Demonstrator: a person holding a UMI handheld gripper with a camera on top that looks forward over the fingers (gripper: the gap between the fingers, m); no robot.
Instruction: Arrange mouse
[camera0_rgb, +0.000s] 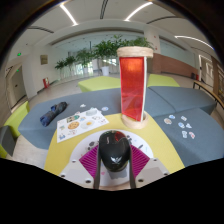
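A black computer mouse (112, 150) sits between my two fingers, whose magenta pads (90, 159) press against both of its sides. My gripper (112, 160) is shut on the mouse and holds it just over a round white disc (150, 170) on the yellow table surface (60, 150). The mouse's front points away from me, toward a tall clear cylinder.
A tall clear cylinder with a red insert and a pale lid (133, 84) stands beyond the mouse. A printed card (82, 124) lies ahead on the left, a dark object (53, 113) beyond it. Small white pieces (184, 123) lie on the grey surface at right.
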